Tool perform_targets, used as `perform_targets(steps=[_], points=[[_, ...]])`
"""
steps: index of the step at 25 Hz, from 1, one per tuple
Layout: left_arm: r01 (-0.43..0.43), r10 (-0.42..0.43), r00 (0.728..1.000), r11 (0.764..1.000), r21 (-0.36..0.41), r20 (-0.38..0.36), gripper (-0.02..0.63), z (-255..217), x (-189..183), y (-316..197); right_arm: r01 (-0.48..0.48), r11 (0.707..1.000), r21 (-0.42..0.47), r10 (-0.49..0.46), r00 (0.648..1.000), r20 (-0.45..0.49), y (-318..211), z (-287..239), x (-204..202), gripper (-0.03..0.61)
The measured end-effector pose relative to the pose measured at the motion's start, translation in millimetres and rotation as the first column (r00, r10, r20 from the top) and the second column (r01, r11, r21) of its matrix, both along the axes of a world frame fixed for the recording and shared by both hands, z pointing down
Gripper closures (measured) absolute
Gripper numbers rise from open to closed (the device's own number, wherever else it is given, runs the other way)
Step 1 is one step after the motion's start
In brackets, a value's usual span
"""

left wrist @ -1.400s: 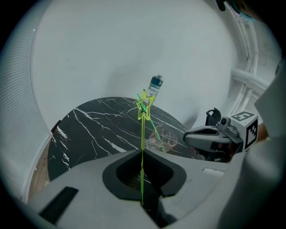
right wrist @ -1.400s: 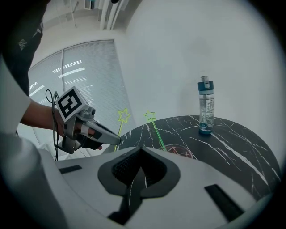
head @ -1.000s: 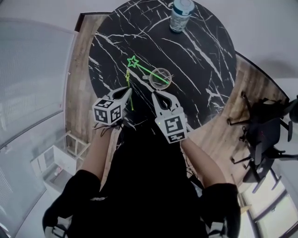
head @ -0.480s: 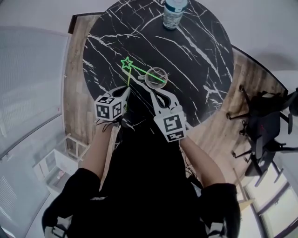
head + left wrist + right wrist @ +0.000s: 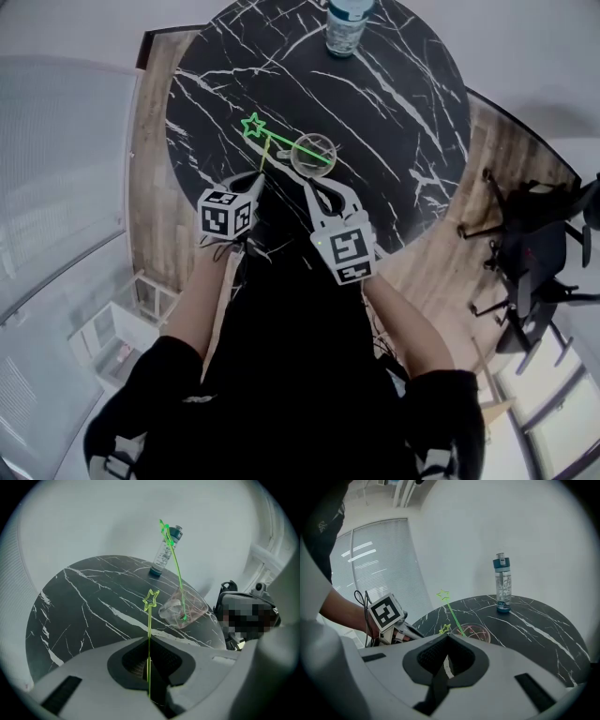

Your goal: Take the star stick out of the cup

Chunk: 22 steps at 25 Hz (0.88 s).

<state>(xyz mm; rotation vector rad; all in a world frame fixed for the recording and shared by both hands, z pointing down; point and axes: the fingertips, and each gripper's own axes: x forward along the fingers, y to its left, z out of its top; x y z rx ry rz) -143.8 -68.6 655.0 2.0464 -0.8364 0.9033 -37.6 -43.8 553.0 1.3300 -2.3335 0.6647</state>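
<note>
Left gripper (image 5: pixel 149 670) pinches a yellow stick (image 5: pixel 149 620) upright. The green star stick (image 5: pixel 281 142) leans far-left from the cup (image 5: pixel 298 157), just beyond the right gripper (image 5: pixel 314 186), whose jaws are closed on nothing.

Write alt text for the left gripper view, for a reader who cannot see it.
The left claw is shut on a thin yellow-green star stick that stands upright from it. Beyond, on a round black marble table, a clear cup holds a second star stick, green and leaning; a water bottle stands behind.
</note>
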Motion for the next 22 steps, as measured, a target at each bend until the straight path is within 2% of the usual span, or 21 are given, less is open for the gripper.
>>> perform_targets(steps=[17,22], points=[[-0.006,0.005,1.000,1.000,0.015,0.028,0.604,-1.3,0.8,0.0,-0.001,1.000,-0.001,0.001,1.000,-0.003,6.6,-2.4,3.6,0.583],[0.012,-0.013,1.000,1.000,0.029,0.022,0.577,-6.0,-0.6,0.6,0.009,1.000,0.008,-0.009,1.000,-0.004,8.4,-5.3,3.0,0.583]])
